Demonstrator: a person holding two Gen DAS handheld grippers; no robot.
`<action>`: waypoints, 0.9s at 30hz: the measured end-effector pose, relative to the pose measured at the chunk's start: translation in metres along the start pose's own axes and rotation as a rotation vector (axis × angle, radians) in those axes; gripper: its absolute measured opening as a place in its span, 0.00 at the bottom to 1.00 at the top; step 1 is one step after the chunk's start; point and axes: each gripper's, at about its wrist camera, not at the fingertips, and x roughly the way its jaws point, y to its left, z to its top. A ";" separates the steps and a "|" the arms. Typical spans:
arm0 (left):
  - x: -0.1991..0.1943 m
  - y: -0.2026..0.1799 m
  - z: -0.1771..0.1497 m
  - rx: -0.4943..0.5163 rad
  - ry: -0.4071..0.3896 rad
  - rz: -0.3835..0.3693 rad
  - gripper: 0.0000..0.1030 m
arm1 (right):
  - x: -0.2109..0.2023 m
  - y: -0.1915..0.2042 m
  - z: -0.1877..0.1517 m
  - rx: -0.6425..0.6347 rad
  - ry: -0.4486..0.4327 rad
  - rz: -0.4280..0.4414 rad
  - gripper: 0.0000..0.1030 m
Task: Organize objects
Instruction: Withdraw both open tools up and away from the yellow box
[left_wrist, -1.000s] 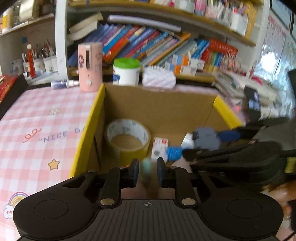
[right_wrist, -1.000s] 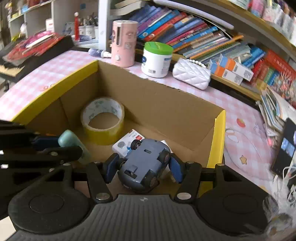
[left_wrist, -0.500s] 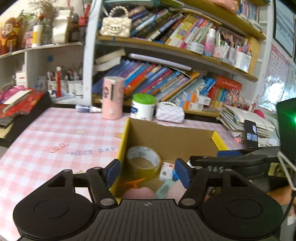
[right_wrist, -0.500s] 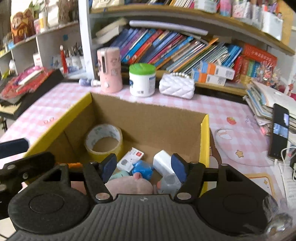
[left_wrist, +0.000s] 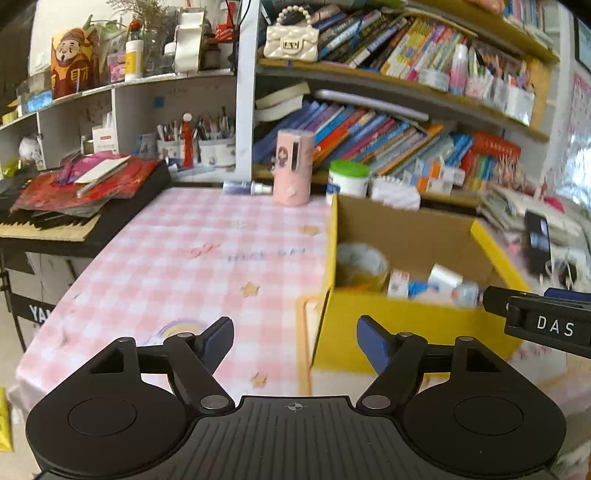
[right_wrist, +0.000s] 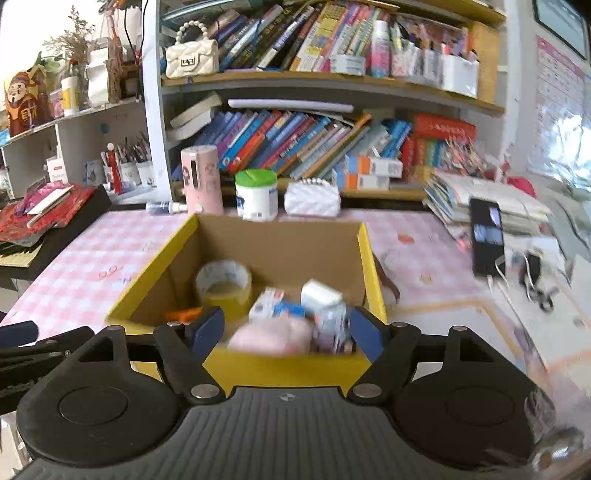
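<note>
Pink-checked tablecloth (left_wrist: 177, 258), smooth. Yellow-rimmed cardboard box (right_wrist: 362, 243) on it, matte brown inside, holding a tape roll (right_wrist: 223, 282) (round, glossy), a soft pink lump (right_wrist: 273, 334), small cartons (right_wrist: 319, 293). Toy car and teal piece gripped a second ago, now out of both grippers. Left gripper (left_wrist: 295, 343) opening, empty, over cloth beside box. Right gripper (right_wrist: 286, 332) opening, empty, at box's near wall.
</note>
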 end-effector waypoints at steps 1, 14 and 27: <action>-0.004 0.004 -0.005 0.001 0.014 -0.003 0.74 | -0.005 0.005 -0.006 0.002 0.010 -0.001 0.72; -0.054 0.045 -0.039 0.061 0.034 0.023 0.92 | -0.053 0.066 -0.069 0.059 0.111 -0.056 0.79; -0.063 0.074 -0.050 0.061 0.051 0.092 0.96 | -0.075 0.099 -0.088 0.051 0.116 -0.088 0.99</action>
